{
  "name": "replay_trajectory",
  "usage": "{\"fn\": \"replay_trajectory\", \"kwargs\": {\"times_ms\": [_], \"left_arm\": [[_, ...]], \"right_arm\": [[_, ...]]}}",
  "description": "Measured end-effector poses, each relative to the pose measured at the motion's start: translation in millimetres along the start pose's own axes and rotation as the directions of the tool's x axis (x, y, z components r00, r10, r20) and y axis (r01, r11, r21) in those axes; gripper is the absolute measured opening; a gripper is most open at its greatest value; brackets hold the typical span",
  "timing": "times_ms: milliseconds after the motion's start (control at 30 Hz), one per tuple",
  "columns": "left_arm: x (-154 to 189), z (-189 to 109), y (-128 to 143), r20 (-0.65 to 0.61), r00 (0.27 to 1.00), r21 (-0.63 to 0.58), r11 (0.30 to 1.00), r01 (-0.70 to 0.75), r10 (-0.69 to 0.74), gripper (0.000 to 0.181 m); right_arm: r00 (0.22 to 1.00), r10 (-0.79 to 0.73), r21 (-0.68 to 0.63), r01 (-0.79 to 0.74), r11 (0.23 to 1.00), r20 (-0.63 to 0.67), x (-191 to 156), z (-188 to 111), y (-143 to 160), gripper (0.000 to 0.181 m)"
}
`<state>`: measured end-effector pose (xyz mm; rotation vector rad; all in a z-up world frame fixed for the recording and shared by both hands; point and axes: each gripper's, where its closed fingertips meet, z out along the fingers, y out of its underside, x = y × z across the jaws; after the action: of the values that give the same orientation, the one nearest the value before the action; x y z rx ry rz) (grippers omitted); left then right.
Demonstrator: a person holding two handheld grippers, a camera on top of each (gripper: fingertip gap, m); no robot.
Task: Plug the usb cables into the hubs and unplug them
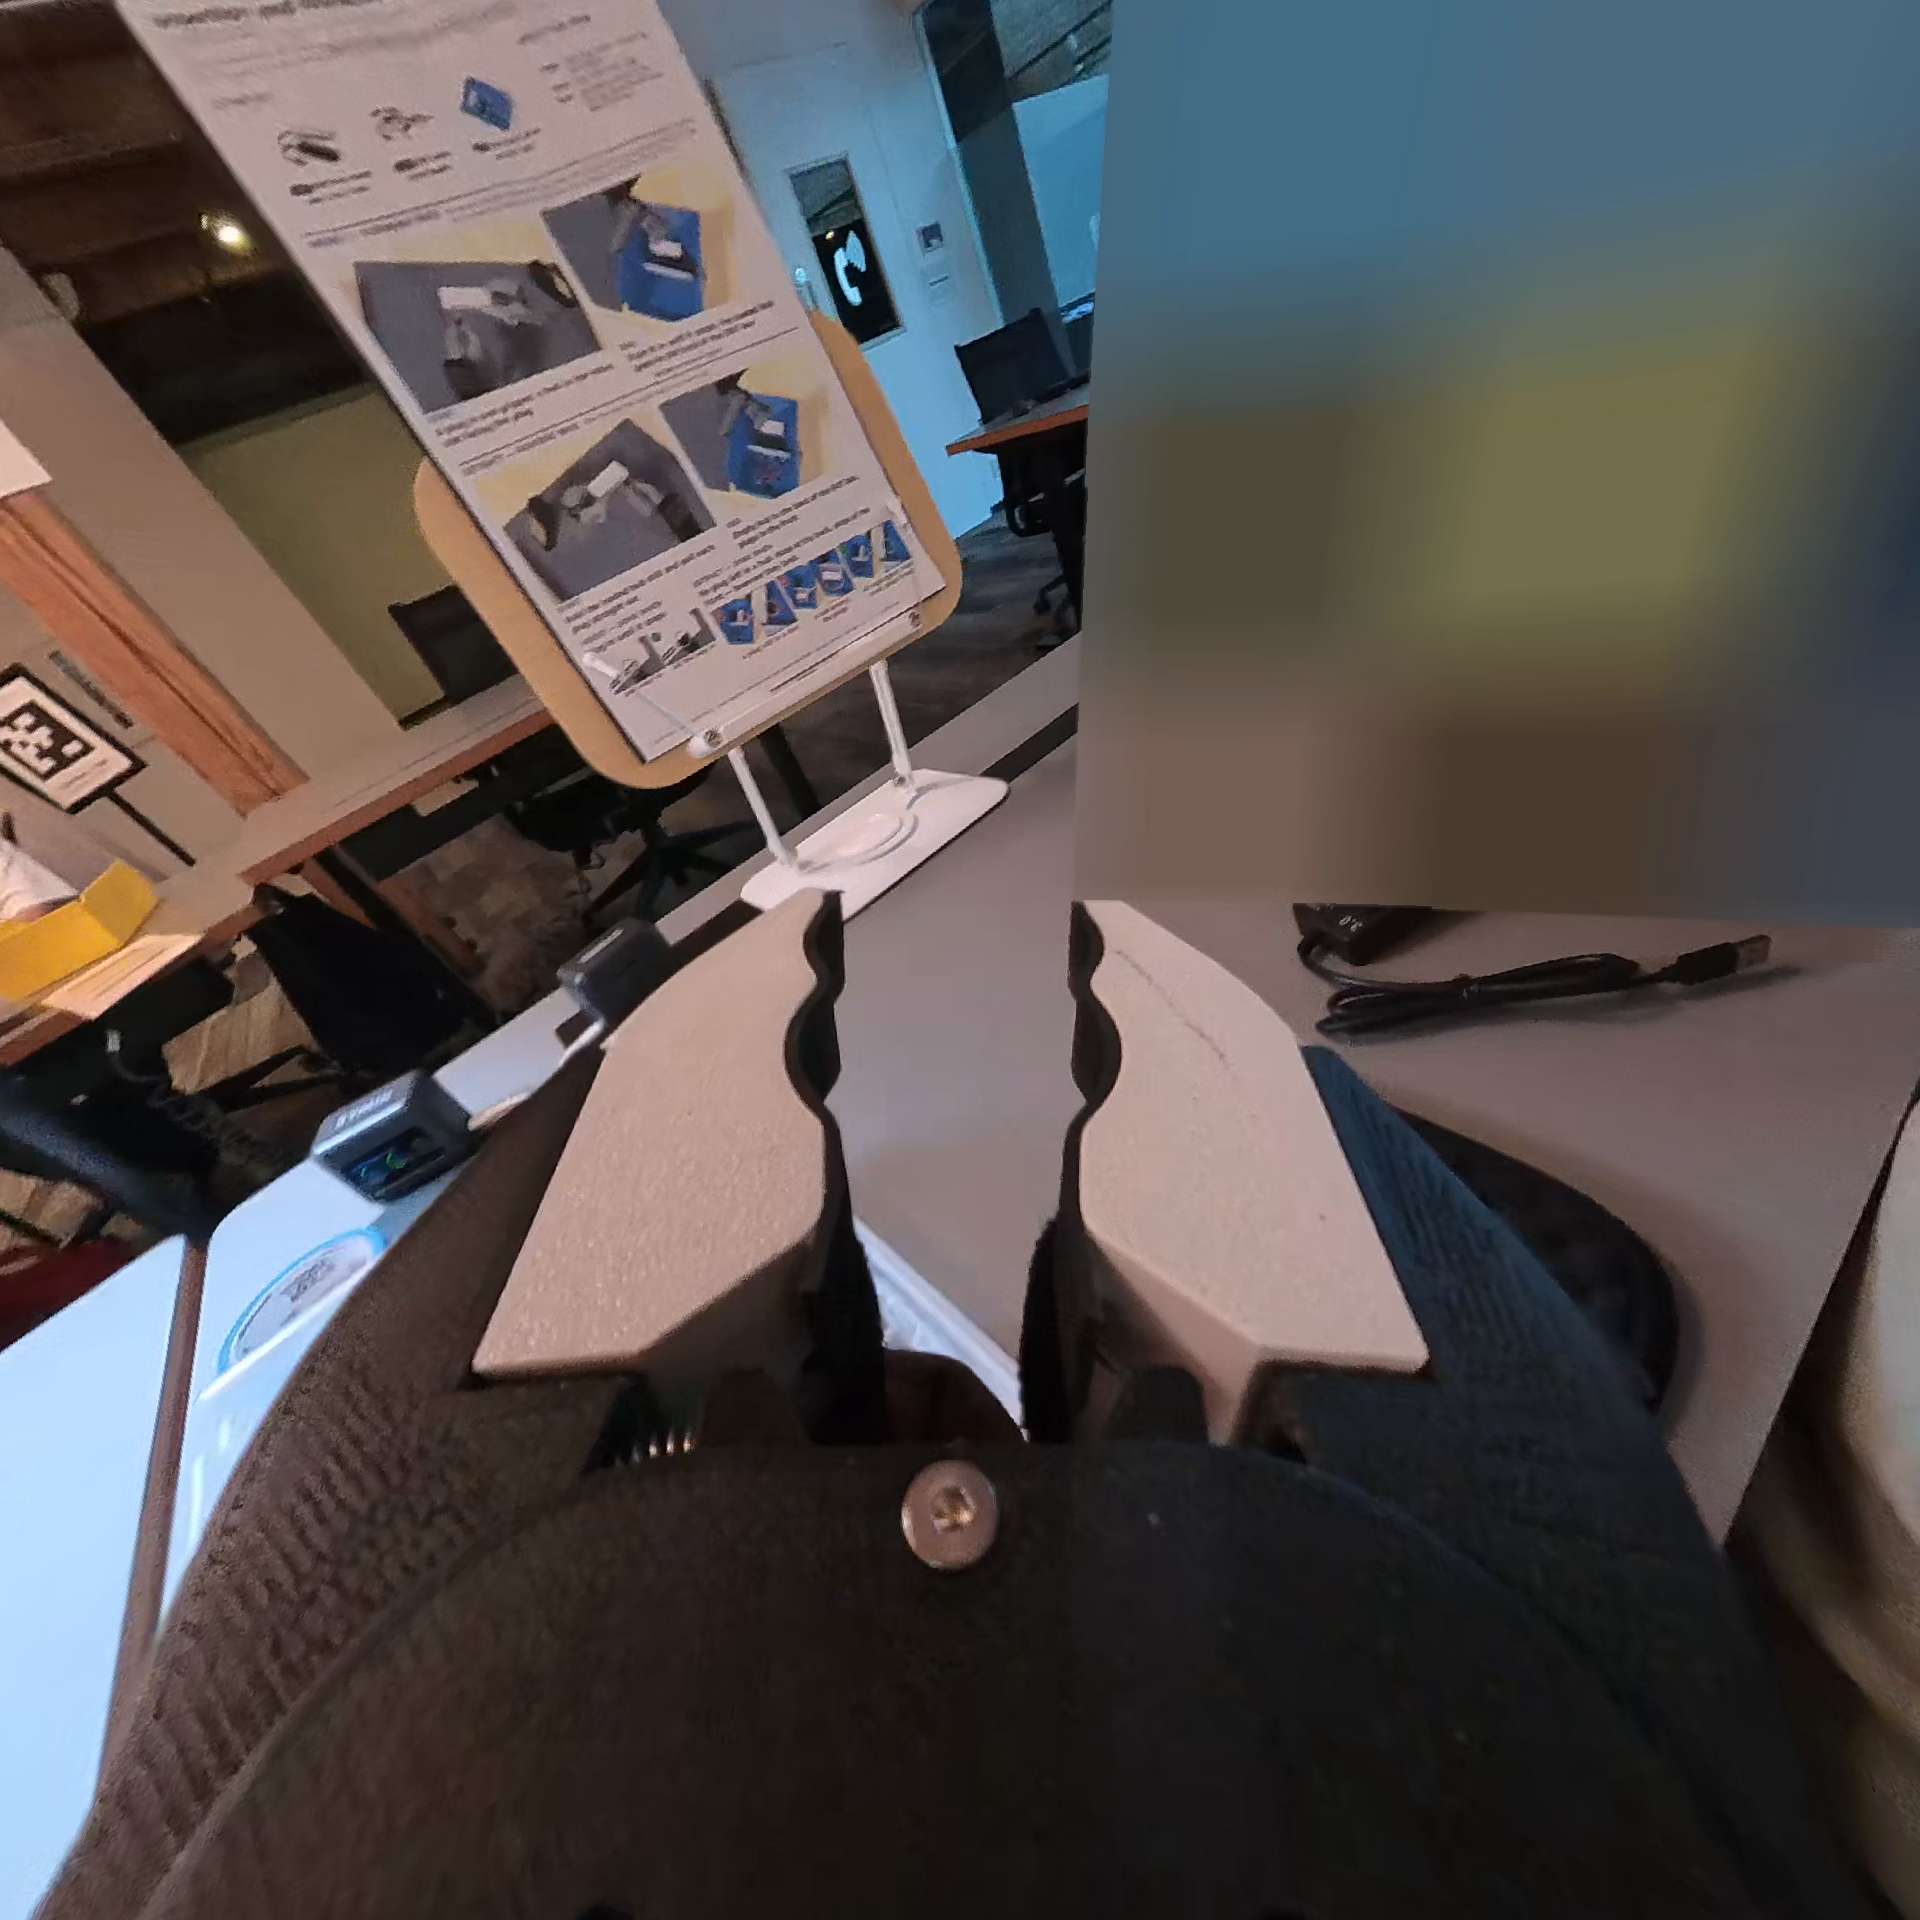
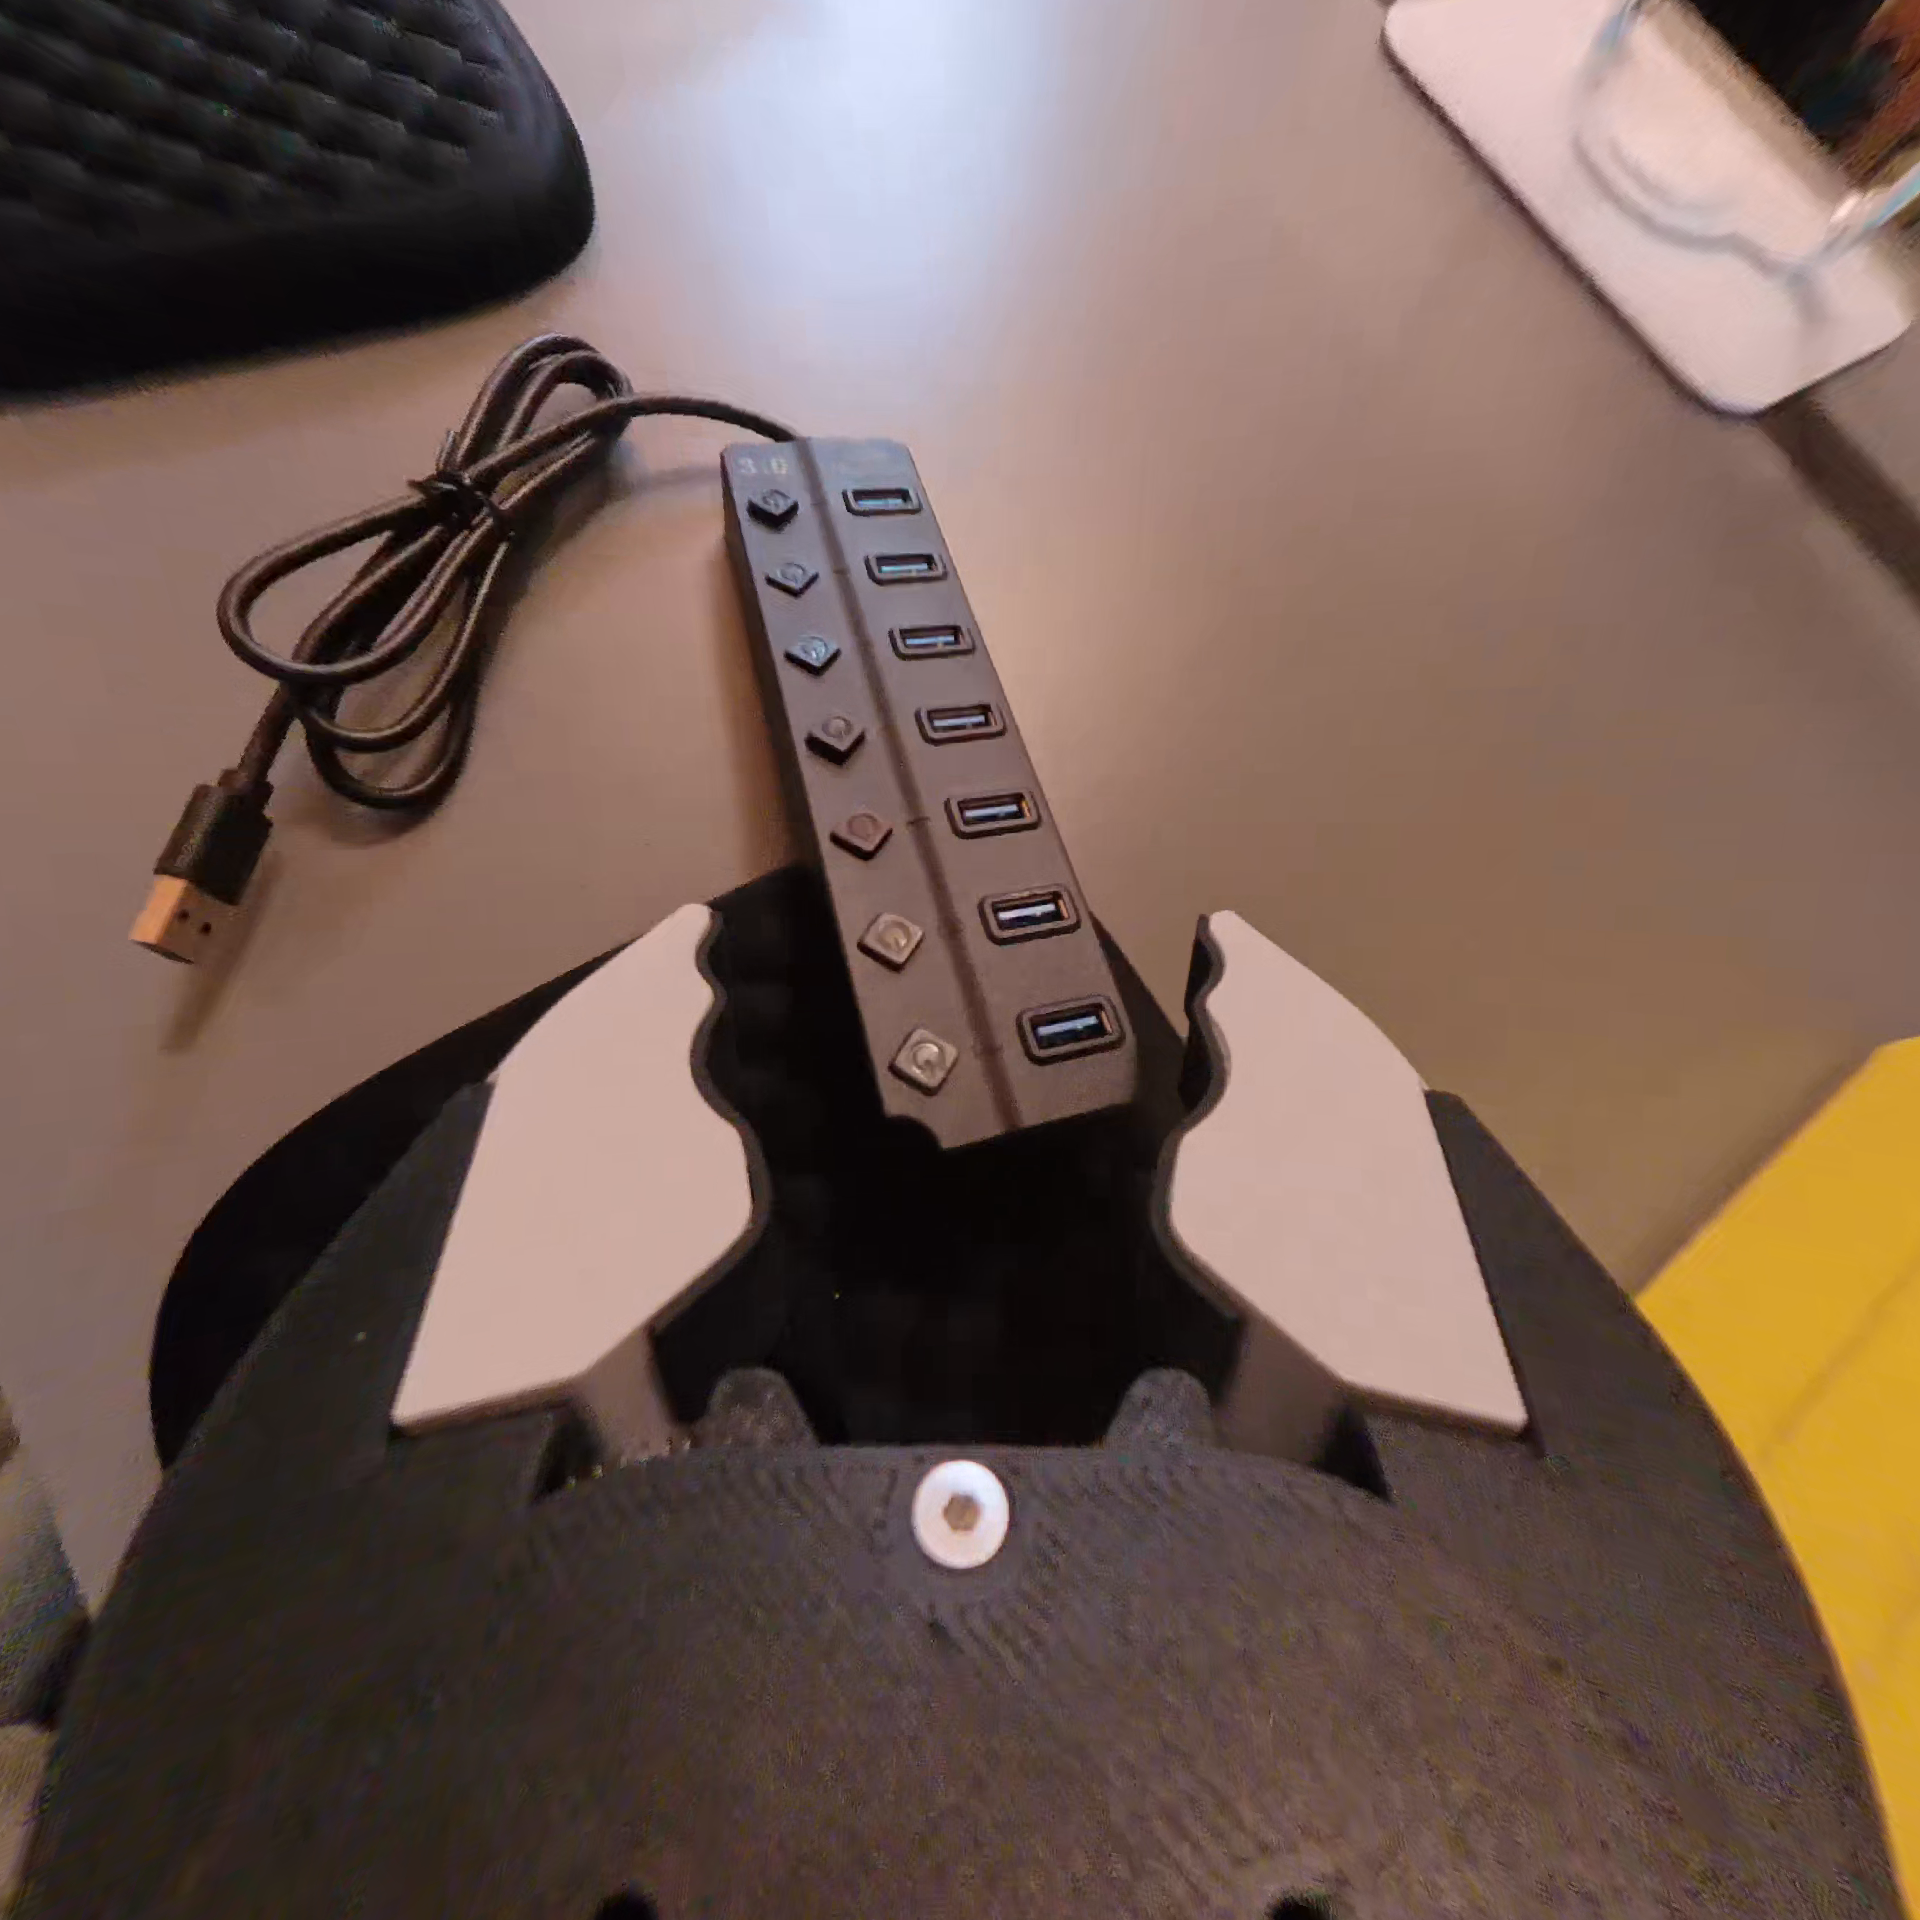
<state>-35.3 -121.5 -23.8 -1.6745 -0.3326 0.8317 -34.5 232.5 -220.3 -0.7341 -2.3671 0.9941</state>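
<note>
A long black USB hub (image 2: 914, 727) with several ports and buttons lies on the grey table (image 2: 1351, 623). Its near end rests on a round black pad (image 2: 821, 1174). My right gripper (image 2: 956, 920) is open, with that near end between its fingers and not touching them. The hub's black cable (image 2: 395, 582) is tied in a loop to the left, and its plug (image 2: 192, 883) lies free. My left gripper (image 1: 956, 914) is open and empty, low over the table. The cable (image 1: 1507, 987) and its plug (image 1: 1735, 951) lie to its right.
A stand holding a printed sheet (image 1: 623, 416) sits on a white base (image 1: 883, 831) at the table's far edge; the base also shows in the right wrist view (image 2: 1662, 208). Two small black devices (image 1: 395, 1143) sit at the left edge. A black textured object (image 2: 260, 156) and a yellow surface (image 2: 1818, 1351) flank the hub. Tip to tip, the grippers are about 40 cm apart.
</note>
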Motion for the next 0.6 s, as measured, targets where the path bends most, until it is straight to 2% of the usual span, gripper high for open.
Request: {"fn": "replay_trajectory", "kwargs": {"times_ms": [33, 100, 167, 267, 333, 500, 533, 600], "left_arm": [[-3, -6, 4, 0.006, 1.0, -0.016, 1.0, 0.012, -0.012, 0.042], [-11, -18, 17, 0.024, 0.998, -0.068, 0.996, 0.055, -0.053, 0.042], [-18, -29, 40, 0.046, 0.994, -0.175, 0.979, 0.106, -0.099, 0.043], [-33, -44, 88, 0.123, 0.984, -0.368, 0.915, 0.164, -0.127, 0.045], [-39, -49, 116, 0.156, 0.975, -0.457, 0.863, 0.215, -0.16, 0.045], [-60, -46, 173, 0.287, 0.934, -0.629, 0.694, 0.351, -0.212, 0.04], [-61, -40, 179, 0.315, 0.916, -0.631, 0.666, 0.397, -0.248, 0.039], [-61, -20, 184, 0.34, 0.889, -0.589, 0.667, 0.456, -0.308, 0.037]], "right_arm": [[0.999, 0.036, -0.011, -0.036, 0.999, 0.025, 0, 3, 3, 0.084], [0.997, 0.058, -0.058, -0.055, 0.997, 0.042, 0, 6, 12, 0.069], [0.998, 0.037, -0.06, -0.035, 0.998, 0.045, -2, 5, 12, 0.057], [0.999, 0.004, -0.051, -0.002, 0.999, 0.038, -4, 3, 11, 0.058], [1.0, 0.008, -0.052, -0.007, 0.999, 0.02, -4, 1, 9, 0.07], [0.997, -0.041, 0.056, 0.045, 0.997, -0.068, 2, -21, -15, 0.073], [0.994, -0.047, 0.089, 0.055, 0.994, -0.094, 4, -27, -22, 0.072], [0.988, -0.054, 0.15, 0.076, 0.986, -0.146, 8, -38, -35, 0.068]]}}
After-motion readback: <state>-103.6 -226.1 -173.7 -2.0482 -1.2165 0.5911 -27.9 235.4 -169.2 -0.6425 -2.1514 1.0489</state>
